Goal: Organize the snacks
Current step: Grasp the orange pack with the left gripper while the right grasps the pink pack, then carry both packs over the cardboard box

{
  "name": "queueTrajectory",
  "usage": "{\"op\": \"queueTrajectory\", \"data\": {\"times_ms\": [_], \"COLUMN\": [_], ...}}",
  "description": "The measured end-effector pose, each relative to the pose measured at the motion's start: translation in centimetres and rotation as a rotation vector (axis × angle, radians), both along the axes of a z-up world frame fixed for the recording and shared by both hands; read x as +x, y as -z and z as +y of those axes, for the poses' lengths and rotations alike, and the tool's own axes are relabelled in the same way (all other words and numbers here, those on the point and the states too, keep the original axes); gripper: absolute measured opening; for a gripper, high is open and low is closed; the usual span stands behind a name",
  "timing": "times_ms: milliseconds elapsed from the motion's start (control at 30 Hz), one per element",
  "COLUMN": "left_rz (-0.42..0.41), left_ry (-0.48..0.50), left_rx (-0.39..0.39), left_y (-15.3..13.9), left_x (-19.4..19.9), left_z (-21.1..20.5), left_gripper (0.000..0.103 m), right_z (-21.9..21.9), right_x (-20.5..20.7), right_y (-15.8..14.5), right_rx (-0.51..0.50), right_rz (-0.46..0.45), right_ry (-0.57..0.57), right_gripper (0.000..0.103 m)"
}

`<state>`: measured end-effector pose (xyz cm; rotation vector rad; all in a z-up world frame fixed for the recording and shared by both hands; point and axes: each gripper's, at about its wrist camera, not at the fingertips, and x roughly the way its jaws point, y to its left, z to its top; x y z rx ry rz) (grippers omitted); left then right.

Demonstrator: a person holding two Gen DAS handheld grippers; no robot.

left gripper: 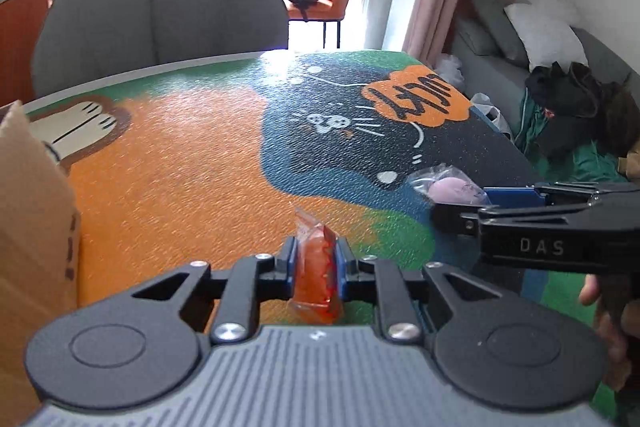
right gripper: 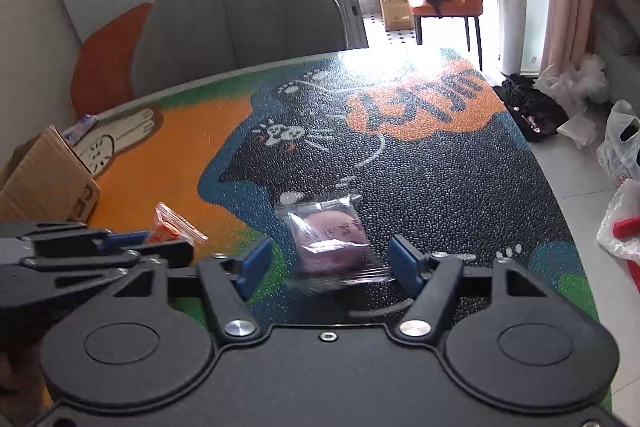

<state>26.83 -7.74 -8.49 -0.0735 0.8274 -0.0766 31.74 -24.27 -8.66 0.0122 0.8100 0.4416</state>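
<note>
Two snacks are in view, one at each gripper. The first is an orange snack packet (left gripper: 318,267) – a small, clear plastic sachet with bright orange filling and a crimped, zigzag red edge along one side. The left gripper (left gripper: 316,263) has it pinched between its blue pads, jaws drawn in narrow on the packet, whose sealed top sticks up beyond the pads; it sits over the orange part of the table mat (left gripper: 180,155), at the near edge. From the right wrist view the same packet (right gripper: 170,227) shows at the left, its crumpled end poking out past the left gripper's tip (right gripper: 160,247).

The second is a purple bun (right gripper: 330,239) – round, soft-looking, dull lilac, sealed in a clear wrapper with faint dark printing on it. It lies on the dark blue part of the mat, right of the orange packet and a little farther off. The right gripper (right gripper: 332,259) straddles it, blue pads standing apart on either side; they seem clear of the bun itself, though the wrapper's near edge is blurred.

One cardboard box (left gripper: 32,219) stands at the left edge of the table, its flap up. Beyond the far edge is one grey chair (left gripper: 160,7).
</note>
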Motion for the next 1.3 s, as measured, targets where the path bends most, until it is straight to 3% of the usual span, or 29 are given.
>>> {"op": "queueTrajectory", "data": {"times_ms": [33,133,633,1300], "left_rz": [-0.001,-0.007,-0.047,-0.141], "left_ry": [-0.007,-0.019,-0.058,-0.123], "left_rx": [-0.002,-0.012,-0.041,-0.003], "left_y": [-0.1,-0.6,-3.8,-10.2], "left_x": [-0.2,-0.9,-4.6,-10.1], "left_z": [0.2,0.6,2.1,5.7], "left_gripper": [0.018,0.018,0.018,0.018], "right_z": [0.1,-0.1,1.8,6.6], "right_x": [-0.1,-0.4,-4.6,-8.3], "right_y": [0.0,-0.2,-3.2,-10.4], "right_rx": [-0.021,0.012,0.051,0.099], "right_rz": [-0.003,0.028,-0.026,-0.166], "right_ry": [0.005,0.002,-0.041,-0.155], "right_gripper": [0.049,0.045,0.043,0.043]}}
